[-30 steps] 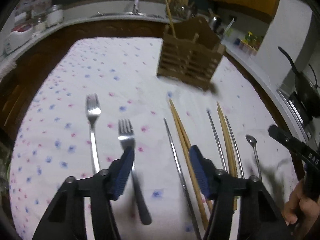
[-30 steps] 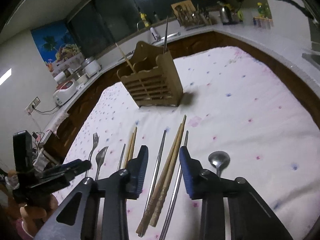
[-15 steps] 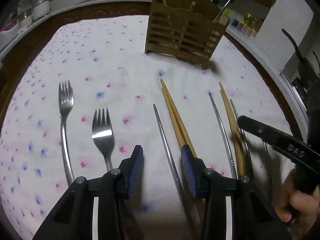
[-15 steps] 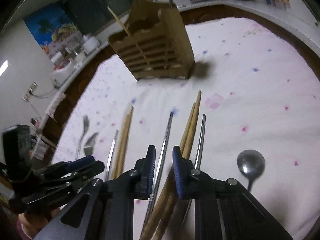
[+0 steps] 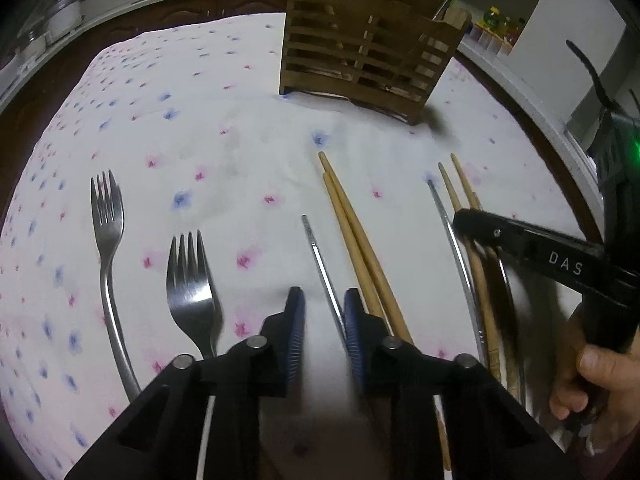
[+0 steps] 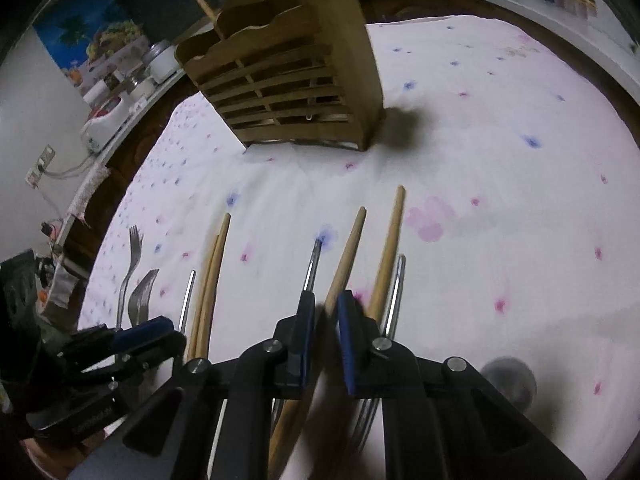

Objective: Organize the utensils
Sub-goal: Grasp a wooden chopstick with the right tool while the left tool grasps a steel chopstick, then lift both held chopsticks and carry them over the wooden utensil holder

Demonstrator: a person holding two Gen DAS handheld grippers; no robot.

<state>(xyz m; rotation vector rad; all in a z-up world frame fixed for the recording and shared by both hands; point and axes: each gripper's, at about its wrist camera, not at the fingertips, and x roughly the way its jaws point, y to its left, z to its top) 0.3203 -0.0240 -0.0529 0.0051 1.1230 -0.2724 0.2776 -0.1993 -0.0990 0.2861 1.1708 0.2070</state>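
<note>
Utensils lie in a row on a flowered white tablecloth (image 5: 224, 128). My left gripper (image 5: 323, 320) hangs low over a metal chopstick (image 5: 320, 264). Its jaws are closing, and the stick runs between them close to the right pad, not pinched. My right gripper (image 6: 323, 320) is low as well, jaws closing around a wooden chopstick (image 6: 350, 248) that the pads do not clearly press. A second wooden chopstick (image 6: 390, 248) and a metal chopstick (image 6: 312, 268) lie just outside its fingers. The slatted wooden holder (image 5: 360, 52) stands behind, with a few sticks in it.
Two forks (image 5: 106, 216) (image 5: 192, 280) lie left of my left gripper, and a wooden chopstick pair (image 5: 352, 232) lies just to its right. A blurred spoon (image 6: 508, 380) lies at the far right. A hand (image 5: 596, 372) holds the right gripper. Kitchen counters ring the table.
Both grippers have sunk toward the cloth and narrowed their jaws. The left one shifted right from the fork to the metal chopstick. The right one came down over the wooden chopstick.
</note>
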